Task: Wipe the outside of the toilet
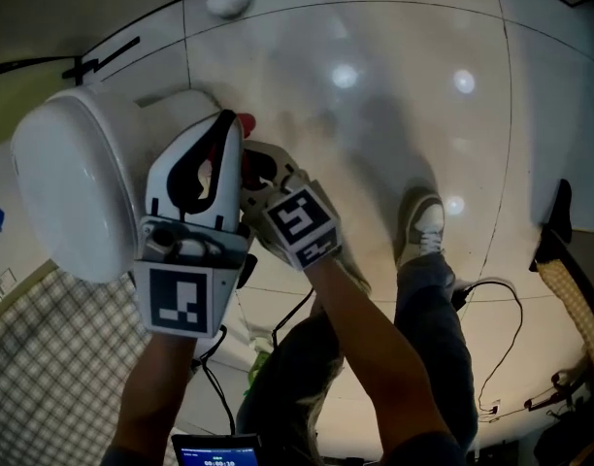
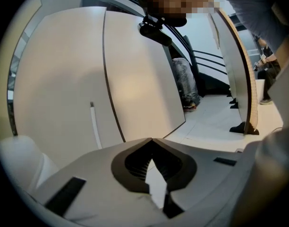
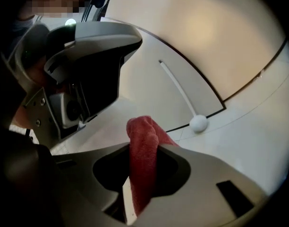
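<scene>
Right tool (image 3: 145, 145) is pinching the red cloth (image 3: 142, 169); left tool (image 2: 151, 142) is pressed together, empty. The toilet (image 1: 79, 187) sits at nine o'clock. I'd lay the cloth flat on its side and sweep in overlapping strokes.

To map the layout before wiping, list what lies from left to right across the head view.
toilet → left gripper → right gripper, shut on the red cloth → shoe → cable loop
</scene>
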Action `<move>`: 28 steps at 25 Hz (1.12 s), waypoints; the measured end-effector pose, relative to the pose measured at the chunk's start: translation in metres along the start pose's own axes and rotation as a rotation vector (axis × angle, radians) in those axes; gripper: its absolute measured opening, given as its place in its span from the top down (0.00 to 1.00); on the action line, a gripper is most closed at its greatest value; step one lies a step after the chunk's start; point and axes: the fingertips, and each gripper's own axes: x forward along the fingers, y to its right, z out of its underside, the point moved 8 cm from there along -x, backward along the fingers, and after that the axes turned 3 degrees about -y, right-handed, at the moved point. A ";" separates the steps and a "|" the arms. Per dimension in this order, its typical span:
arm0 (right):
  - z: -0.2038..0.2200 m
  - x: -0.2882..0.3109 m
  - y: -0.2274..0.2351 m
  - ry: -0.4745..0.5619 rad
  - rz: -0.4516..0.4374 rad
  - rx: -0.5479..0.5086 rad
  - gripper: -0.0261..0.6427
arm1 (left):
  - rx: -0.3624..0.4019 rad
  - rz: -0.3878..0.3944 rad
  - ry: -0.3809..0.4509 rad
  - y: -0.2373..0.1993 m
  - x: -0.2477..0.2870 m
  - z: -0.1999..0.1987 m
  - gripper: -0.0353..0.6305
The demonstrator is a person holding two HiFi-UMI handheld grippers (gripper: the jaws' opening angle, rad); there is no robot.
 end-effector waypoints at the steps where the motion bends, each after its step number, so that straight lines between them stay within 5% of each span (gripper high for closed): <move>1: 0.002 0.003 0.014 0.003 0.012 0.002 0.83 | -0.002 -0.008 -0.007 -0.002 0.009 0.009 0.93; 9: 0.030 0.065 0.096 0.027 0.031 0.042 0.83 | -0.014 -0.084 -0.172 -0.026 0.045 0.112 0.93; 16: 0.087 0.121 0.095 -0.058 -0.041 0.064 0.84 | -0.023 -0.085 -0.214 -0.040 0.029 0.173 0.93; 28: 0.159 0.056 0.020 -0.216 -0.082 0.046 0.83 | -0.108 -0.081 -0.260 0.011 -0.049 0.187 0.93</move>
